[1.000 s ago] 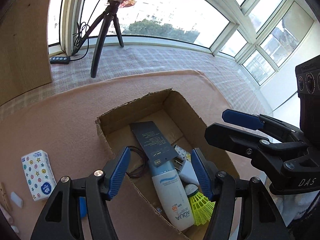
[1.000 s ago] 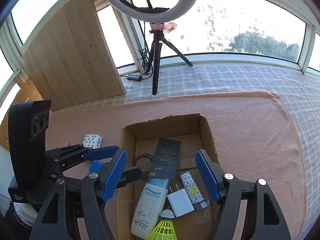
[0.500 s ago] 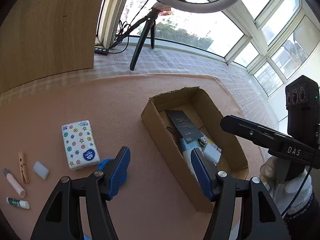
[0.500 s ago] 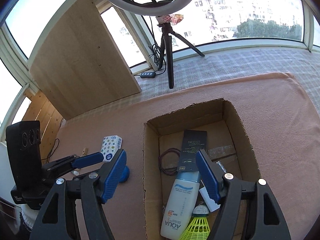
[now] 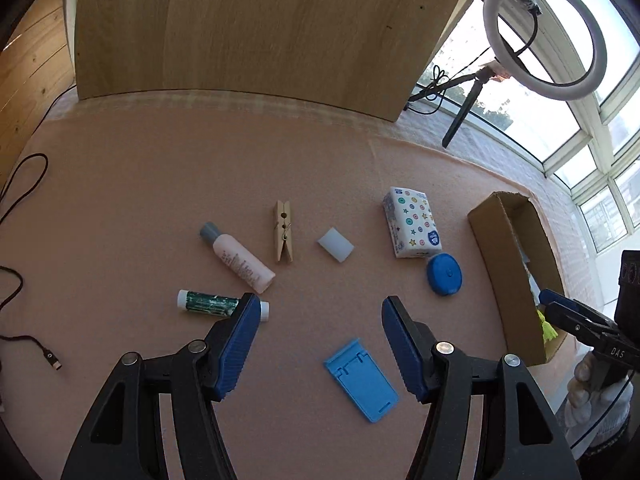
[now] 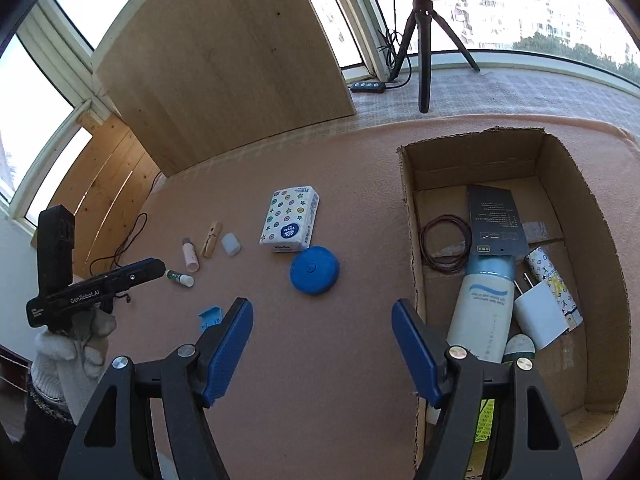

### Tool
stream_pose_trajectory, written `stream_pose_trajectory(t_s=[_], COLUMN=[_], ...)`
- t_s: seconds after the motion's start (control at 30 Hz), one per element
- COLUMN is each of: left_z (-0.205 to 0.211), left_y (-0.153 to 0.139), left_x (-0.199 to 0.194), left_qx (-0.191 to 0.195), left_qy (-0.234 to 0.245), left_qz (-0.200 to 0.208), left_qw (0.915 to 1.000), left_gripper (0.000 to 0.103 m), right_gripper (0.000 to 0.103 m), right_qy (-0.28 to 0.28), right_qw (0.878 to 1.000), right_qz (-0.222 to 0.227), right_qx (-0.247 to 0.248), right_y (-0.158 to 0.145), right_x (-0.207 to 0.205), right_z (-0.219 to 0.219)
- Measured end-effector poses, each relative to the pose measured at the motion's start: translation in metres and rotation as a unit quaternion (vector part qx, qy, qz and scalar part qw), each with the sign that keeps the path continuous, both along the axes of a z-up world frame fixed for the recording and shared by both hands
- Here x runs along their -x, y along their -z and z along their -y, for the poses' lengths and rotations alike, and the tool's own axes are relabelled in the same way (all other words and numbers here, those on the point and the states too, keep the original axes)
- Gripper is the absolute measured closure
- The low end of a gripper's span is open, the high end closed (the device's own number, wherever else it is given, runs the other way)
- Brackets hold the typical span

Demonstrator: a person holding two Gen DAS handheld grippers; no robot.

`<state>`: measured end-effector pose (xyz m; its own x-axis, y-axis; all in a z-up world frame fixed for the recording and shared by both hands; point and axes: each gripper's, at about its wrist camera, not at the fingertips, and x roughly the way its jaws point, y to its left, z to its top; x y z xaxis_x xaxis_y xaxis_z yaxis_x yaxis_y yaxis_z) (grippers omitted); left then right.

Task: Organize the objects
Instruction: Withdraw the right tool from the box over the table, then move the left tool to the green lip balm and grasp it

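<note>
My left gripper (image 5: pixel 318 328) is open and empty above the pink mat, with a light-blue phone stand (image 5: pixel 361 381) just below its jaws. Beyond lie a green lip balm (image 5: pixel 218 304), a pink bottle (image 5: pixel 238 258), a wooden clothespin (image 5: pixel 283 231), a white eraser (image 5: pixel 336 244), a tissue pack (image 5: pixel 412 222) and a blue round tape measure (image 5: pixel 444 274). My right gripper (image 6: pixel 322 332) is open and empty beside the cardboard box (image 6: pixel 412 240), below the tape measure (image 6: pixel 315 270). The box holds a white tube (image 6: pixel 482 320), a charger (image 6: pixel 540 314) and a dark card (image 6: pixel 494 220).
A wooden board (image 5: pixel 256 28) leans at the back of the mat. A ring light on a tripod (image 5: pixel 544 32) stands by the windows. Black cables (image 5: pixel 16 280) trail at the mat's left edge. A gloved hand (image 6: pixel 72 348) carries the left gripper.
My left gripper swung left from over the box to above the loose items on the mat. My right gripper shifted left off the box to its left wall. Both stayed open.
</note>
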<state>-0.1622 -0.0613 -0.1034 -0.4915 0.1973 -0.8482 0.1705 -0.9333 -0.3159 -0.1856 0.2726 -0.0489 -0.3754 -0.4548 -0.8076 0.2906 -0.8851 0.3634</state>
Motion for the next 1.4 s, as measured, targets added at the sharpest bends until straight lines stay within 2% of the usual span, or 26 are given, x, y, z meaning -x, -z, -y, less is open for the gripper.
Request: stream_pose_trajectory(t_s=[0.13,0.27,0.4,0.63,0.77,0.93,1.03,1.27,1.4], left_z=[0.045,0.073,0.078,0.062,0.060,0.049,0.041,0.006,-0.007], left_y=[0.010,0.019,0.029,0.052,0.062,0.067,0.065,0.063,0.063], left_x=[-0.015,-0.014,0.000,0.027,0.030,0.023,0.016,0.009,0.009], left_qx=[-0.003,0.001,0.003,-0.008,-0.022,-0.014,0.002,0.079,0.103], left_qy=[-0.039,-0.056,-0.043,-0.005,0.009,0.040,0.056,0.108,0.119], left_qz=[0.008,0.012,0.020,0.043,0.058,0.065,0.070,0.074,0.071], left_qw=[0.9992,0.9984,0.9989,0.9990,0.9981,0.9970,0.9960,0.9883,0.9851], left_gripper=[0.036,0.036,0.037,0.037,0.037,0.037,0.037,0.037,0.037], right_gripper=[0.035,0.035,0.035,0.035,0.035,0.035,0.035,0.035,0.035], right_qy=[-0.029,-0.039,-0.034,-0.010,0.002,0.007,0.008,-0.004,-0.009], right_qw=[1.000,0.999,0.999,0.999,0.999,0.998,0.998,0.998,0.997], right_qz=[0.005,0.008,0.019,0.030,0.038,0.049,0.053,0.056,0.052], right_qx=[-0.009,-0.020,-0.027,-0.035,-0.031,-0.027,-0.025,-0.037,-0.055], right_y=[0.010,0.016,0.023,0.031,0.035,0.040,0.043,0.048,0.050], right_x=[-0.015,-0.019,-0.010,0.014,0.027,0.040,0.045,0.052,0.055], right_z=[0.032,0.053,0.060,0.059,0.056,0.054,0.053,0.060,0.063])
